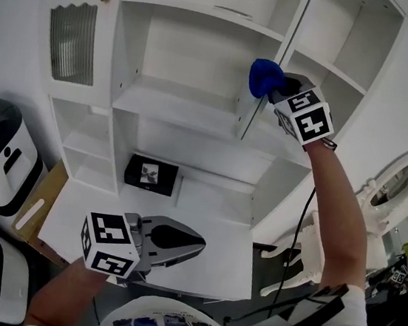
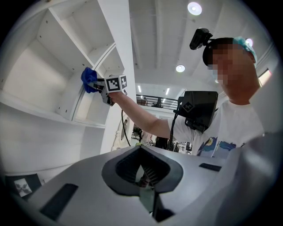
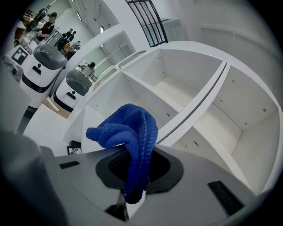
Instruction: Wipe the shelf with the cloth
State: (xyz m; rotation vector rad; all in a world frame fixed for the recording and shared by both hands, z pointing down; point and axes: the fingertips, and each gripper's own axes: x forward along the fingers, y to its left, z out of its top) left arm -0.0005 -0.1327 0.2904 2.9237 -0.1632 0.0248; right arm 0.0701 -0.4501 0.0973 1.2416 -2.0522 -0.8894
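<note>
— Blue, looped and thick, that cloth (image 3: pixel 130 137); where does it sit?

— Between the jaws of the right gripper (image 3: pixel 137 170); they are clenched on its lower folds, and the rest bunches out above and ahead of them.

— And where is the gripper itself?

— Raised high on an outstretched arm, at the front edge of the upright divider (image 1: pixel 249 116) of the white shelf unit (image 1: pixel 189 108); the cloth is right at that edge, level with the upper compartments; whether it presses on the wood I cannot tell.

— The other one?

— The left gripper (image 1: pixel 196 248) hangs low, near the person's body, over the white desk surface (image 1: pixel 209 267); its jaws are together with nothing between them; it is well apart from the cloth.

— What lies around?

— A black framed picture (image 1: pixel 150 174) leans at the back of the lowest open compartment, just above the desk surface; a cabinet door with ribbed glass (image 1: pixel 73 37) closes the upper left of the unit; two white machines with dark panels (image 1: pixel 0 154) stand on the floor to the left; the compartments beside the cloth are bare white boards.
</note>
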